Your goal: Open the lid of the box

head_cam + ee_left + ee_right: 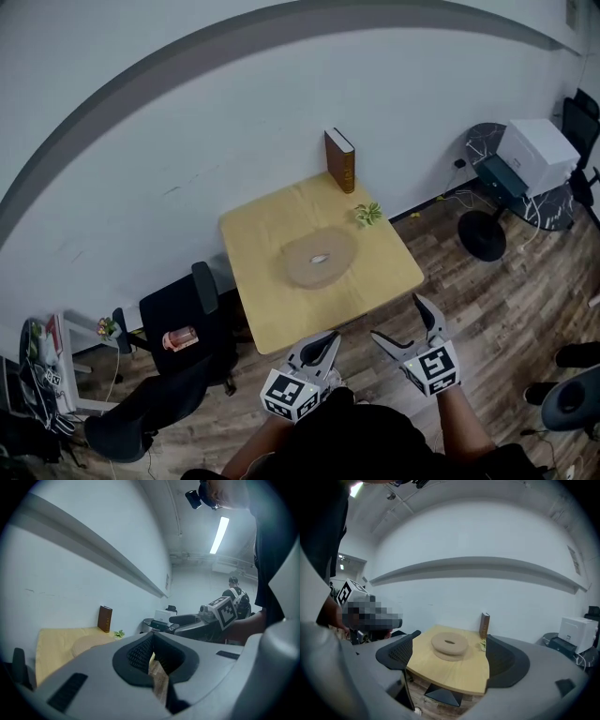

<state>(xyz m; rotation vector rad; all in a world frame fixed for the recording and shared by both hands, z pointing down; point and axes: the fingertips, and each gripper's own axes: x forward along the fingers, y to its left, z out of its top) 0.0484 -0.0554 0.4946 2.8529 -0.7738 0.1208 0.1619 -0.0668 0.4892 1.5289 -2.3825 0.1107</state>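
A round, flat wooden box (320, 257) with a slot in its lid lies closed in the middle of a light wooden table (272, 225). Both grippers hang below the table's near edge, well short of the box. My left gripper (323, 345) has its jaws together with nothing held; only a thin slit shows between them in the left gripper view. My right gripper (397, 319) is open wide and empty. The right gripper view frames the box (449, 644) between its two fingers (398, 654), at a distance.
A brown book (340, 160) stands upright at the table's far edge, with a small green plant (368, 214) beside it. A black office chair (178, 328) sits left of the table. A white printer (536, 150) and a round black stand (483, 236) are at the right.
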